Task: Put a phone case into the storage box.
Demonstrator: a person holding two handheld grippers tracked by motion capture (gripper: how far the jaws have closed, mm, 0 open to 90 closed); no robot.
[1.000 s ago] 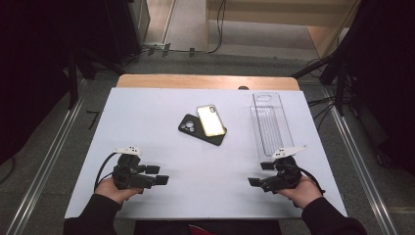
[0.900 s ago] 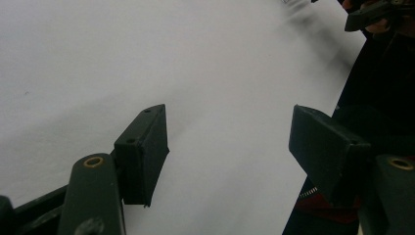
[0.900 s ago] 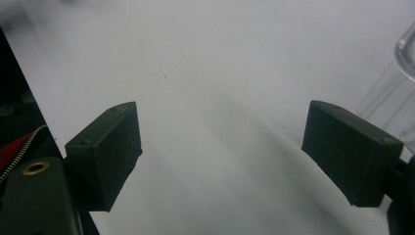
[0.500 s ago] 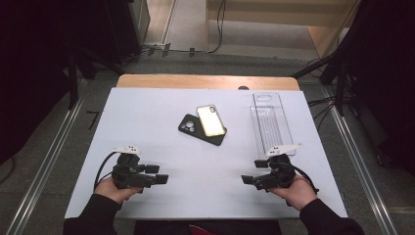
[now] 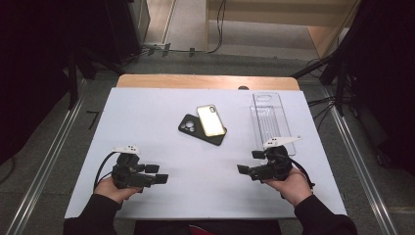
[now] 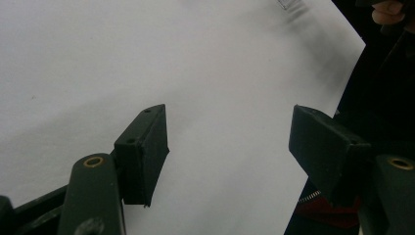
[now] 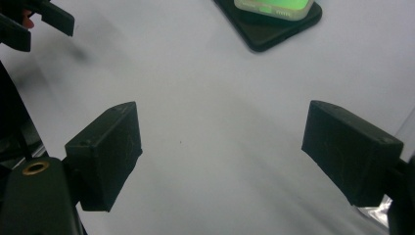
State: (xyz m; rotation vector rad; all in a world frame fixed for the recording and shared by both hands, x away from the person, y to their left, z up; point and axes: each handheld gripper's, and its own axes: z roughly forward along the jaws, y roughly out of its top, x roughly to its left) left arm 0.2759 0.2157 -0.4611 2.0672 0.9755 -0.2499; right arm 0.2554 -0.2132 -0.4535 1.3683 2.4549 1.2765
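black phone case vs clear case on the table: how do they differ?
The black case is opaque; the clear case is see-through.
The black case lies slanted with a phone partly on top of it; the clear case lies straight, on a clear tray by the right edge, with nothing on it.
Both lie flat on the white table, untouched.
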